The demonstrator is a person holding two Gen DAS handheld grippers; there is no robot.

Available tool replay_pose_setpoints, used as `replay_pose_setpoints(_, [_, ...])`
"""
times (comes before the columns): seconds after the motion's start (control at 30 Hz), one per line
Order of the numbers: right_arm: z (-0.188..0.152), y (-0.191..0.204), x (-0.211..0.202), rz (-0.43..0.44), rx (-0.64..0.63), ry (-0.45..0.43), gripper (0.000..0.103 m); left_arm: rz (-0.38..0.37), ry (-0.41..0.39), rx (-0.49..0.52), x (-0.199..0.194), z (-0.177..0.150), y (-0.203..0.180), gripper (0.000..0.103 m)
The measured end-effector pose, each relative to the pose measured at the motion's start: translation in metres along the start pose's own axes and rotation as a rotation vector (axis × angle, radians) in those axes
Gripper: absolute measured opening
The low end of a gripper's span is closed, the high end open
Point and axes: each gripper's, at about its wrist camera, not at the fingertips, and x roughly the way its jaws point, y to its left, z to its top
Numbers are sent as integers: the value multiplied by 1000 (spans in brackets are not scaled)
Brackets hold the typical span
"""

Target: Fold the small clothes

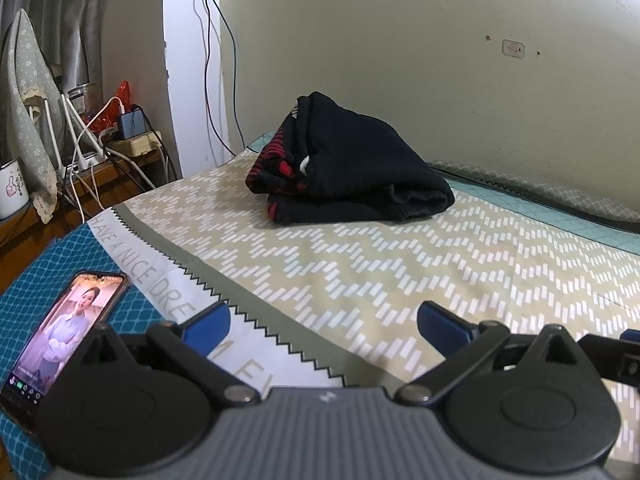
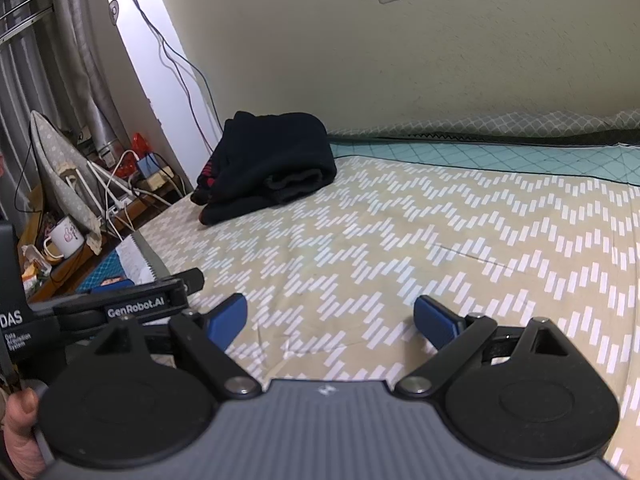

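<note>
A black garment with red markings [image 1: 348,168] lies folded in a bundle on the patterned bed sheet [image 1: 400,264], at the far side near the wall. It also shows in the right wrist view [image 2: 268,164] at the far left of the bed. My left gripper [image 1: 324,324] is open and empty, low over the near edge of the sheet, well short of the garment. My right gripper [image 2: 330,320] is open and empty over the sheet. The left gripper's body [image 2: 132,306] shows to its left.
A phone [image 1: 64,332] with a lit screen lies on the blue cover at the near left. Beyond the bed's left edge stands a wooden table with a mug [image 1: 12,188], a power strip [image 1: 136,144] and cables. The wall [image 1: 400,40] runs along the bed's far side.
</note>
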Motion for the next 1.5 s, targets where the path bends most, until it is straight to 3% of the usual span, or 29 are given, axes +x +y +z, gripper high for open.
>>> replay_pose_setpoints(1.5, [0,-1,0,1,2,1,89,48,25,26,1,-1,-4,103])
